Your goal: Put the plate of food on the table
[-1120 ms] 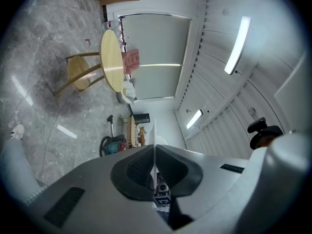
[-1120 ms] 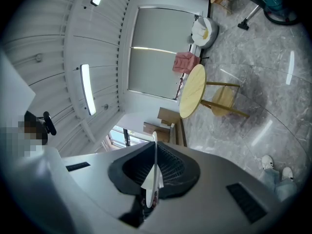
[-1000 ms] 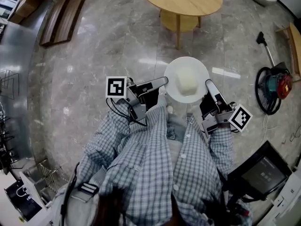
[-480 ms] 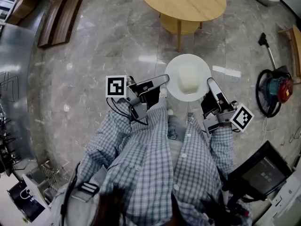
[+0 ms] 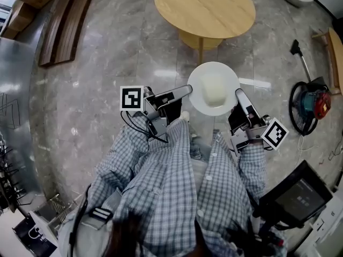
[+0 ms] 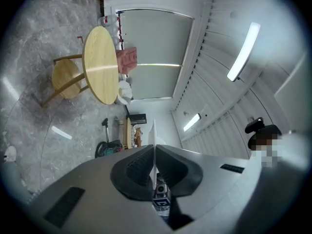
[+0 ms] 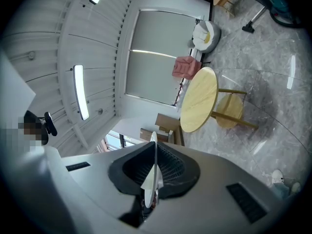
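Observation:
A white plate (image 5: 199,92) carrying a pale block of food (image 5: 214,90) hangs level above the grey floor, in front of the person. My left gripper (image 5: 189,90) is shut on the plate's left rim and my right gripper (image 5: 237,93) is shut on its right rim. In the left gripper view the plate's thin edge (image 6: 153,152) sits pinched between the black pads, and the right gripper view shows the same edge (image 7: 154,174) between its pads. The round wooden table (image 5: 204,8) stands ahead, also visible as the table (image 6: 99,65) and the table (image 7: 199,99).
A lower wooden shelf (image 5: 202,38) sits under the tabletop. A vacuum cleaner (image 5: 310,101) lies on the floor to the right. A dark screen (image 5: 297,197) is at lower right, and wooden boards (image 5: 69,20) lie at upper left.
The table has drawn slightly nearer and shifted left in the head view. The plate stays held level between both grippers, which keep their grip.

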Available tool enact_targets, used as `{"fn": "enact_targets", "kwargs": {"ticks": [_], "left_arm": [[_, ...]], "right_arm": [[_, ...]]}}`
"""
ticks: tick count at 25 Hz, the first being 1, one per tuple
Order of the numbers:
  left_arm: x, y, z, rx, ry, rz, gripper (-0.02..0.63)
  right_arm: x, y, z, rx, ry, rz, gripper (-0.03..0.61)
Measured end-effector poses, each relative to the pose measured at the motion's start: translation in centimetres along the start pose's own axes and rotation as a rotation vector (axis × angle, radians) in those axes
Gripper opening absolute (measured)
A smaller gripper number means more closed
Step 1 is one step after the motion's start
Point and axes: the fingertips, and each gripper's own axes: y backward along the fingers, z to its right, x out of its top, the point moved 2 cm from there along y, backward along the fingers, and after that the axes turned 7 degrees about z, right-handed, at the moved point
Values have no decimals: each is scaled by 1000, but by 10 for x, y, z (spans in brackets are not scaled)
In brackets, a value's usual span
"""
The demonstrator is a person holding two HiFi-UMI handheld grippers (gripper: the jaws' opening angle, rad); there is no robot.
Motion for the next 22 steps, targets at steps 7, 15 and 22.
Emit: {"fn": "enact_targets", "kwargs": {"ticks": [7,15,22], "left_arm": [[1,-5,-4,-7,0,-4,18],[5,-5,-2,-2,2,0,18],[2,-3,0,5,1,12,18]], "right_arm": [[5,0,2,1,-7,17,18],[6,-6,0,3,-3,5,18],[6,-4,-3,-2,-6,-8,18]]}}
